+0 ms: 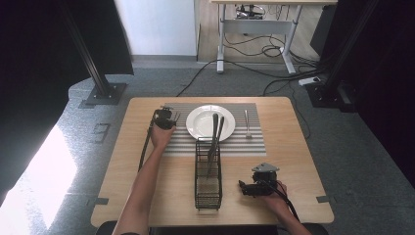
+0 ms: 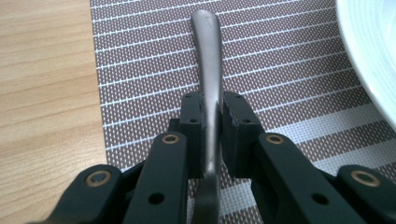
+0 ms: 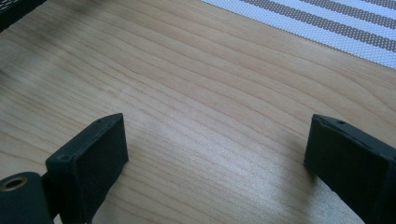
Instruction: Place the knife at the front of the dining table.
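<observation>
Looking down from the high view, the left gripper (image 1: 166, 119) is working at the left edge of the striped placemat (image 1: 254, 142), just beside the white plate (image 1: 198, 122), while the right gripper (image 1: 250, 188) is resting on the bare table (image 1: 147, 196) near its front right corner, well apart from the black wire caddy (image 1: 208, 193) that is standing at the front edge with two utensils leaning in it; a fork (image 1: 247, 123) is lying right of the plate. Moving to the left gripper view, the narrow jaws are flanking a metal utensil handle (image 2: 208, 70), which is stretching over the placemat (image 2: 140, 70) toward the plate rim (image 2: 373, 56); whether the pads are pressing on it is uncertain. Turning to the right gripper view, the jaws are standing wide over wood (image 3: 210, 107), holding nothing. Judged risk: the smooth, curved handle is likely slipping or pivoting if gripped loosely, possibly striking the plate.
</observation>
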A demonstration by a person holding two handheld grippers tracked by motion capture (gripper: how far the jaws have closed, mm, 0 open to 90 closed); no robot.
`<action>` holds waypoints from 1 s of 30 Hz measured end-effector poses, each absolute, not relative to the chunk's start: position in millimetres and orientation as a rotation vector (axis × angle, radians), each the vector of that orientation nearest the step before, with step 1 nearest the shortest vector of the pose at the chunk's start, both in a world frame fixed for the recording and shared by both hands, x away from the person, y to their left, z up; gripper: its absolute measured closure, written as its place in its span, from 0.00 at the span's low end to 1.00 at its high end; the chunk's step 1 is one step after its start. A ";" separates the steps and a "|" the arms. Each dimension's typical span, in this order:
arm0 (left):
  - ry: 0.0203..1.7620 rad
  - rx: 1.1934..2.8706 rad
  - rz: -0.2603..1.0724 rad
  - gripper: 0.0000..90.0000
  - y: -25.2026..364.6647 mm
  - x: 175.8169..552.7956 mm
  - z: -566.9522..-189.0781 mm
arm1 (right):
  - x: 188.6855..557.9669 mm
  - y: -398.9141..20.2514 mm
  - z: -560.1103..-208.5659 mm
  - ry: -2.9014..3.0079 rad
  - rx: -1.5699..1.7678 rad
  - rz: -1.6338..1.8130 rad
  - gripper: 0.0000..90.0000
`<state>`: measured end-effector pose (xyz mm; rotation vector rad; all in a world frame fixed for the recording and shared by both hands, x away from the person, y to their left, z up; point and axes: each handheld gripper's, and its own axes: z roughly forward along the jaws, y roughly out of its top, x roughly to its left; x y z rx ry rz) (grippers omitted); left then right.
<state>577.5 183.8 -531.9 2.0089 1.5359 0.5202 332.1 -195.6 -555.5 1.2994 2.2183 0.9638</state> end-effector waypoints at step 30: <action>1.484 1.977 0.494 0.65 199.9 534.8 -525.2 | 331.6 -195.2 -555.4 2.231 1.282 0.971 0.07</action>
